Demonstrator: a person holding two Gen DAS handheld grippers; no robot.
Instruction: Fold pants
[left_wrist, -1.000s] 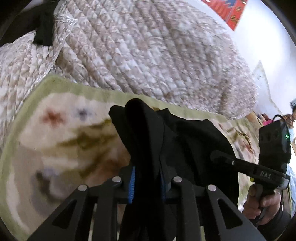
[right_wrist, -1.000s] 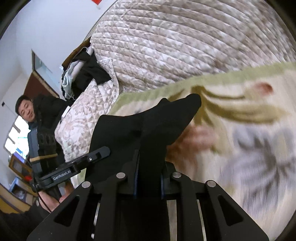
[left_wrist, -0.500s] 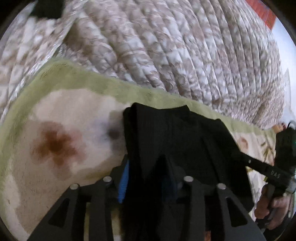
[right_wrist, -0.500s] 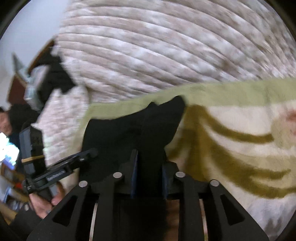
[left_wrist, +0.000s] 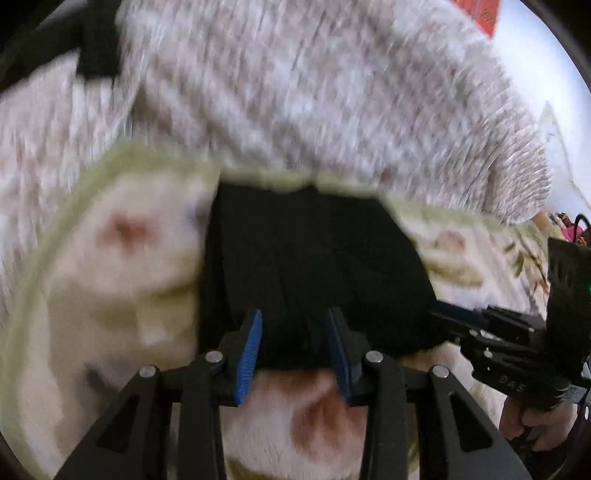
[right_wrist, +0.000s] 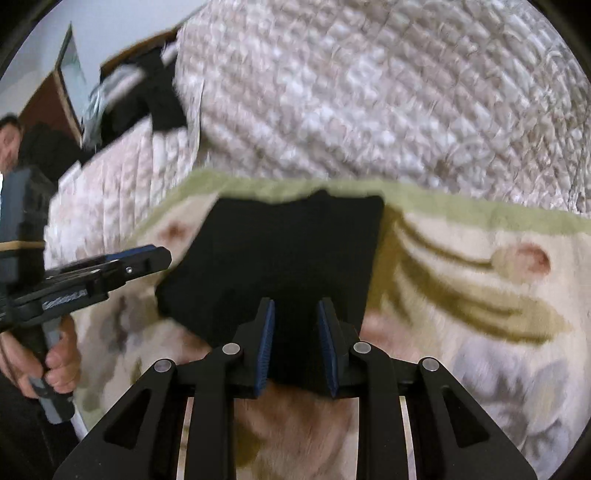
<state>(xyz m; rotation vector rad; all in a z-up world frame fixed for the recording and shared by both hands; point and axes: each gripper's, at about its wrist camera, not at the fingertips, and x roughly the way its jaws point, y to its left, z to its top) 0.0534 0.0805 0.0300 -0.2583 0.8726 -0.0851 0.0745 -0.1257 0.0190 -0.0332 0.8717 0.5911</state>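
Laying the folded black fabric pants (left_wrist: 306, 266) flat on the floral green-edged blanket (left_wrist: 110, 288) over the bed, near the quilted beige bedspread (left_wrist: 314, 92); left gripper (left_wrist: 295, 332) and right gripper (right_wrist: 295, 321) fingers having just been opening, now parted, near hem loose between them; backing out level, not dragging the neat dark rectangle.

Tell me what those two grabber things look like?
Each gripper is black with two fingers lined with ribbed blue pads, silver round bolts on the joints, and a handle below. White lettering, too blurred to read, runs along their sides.
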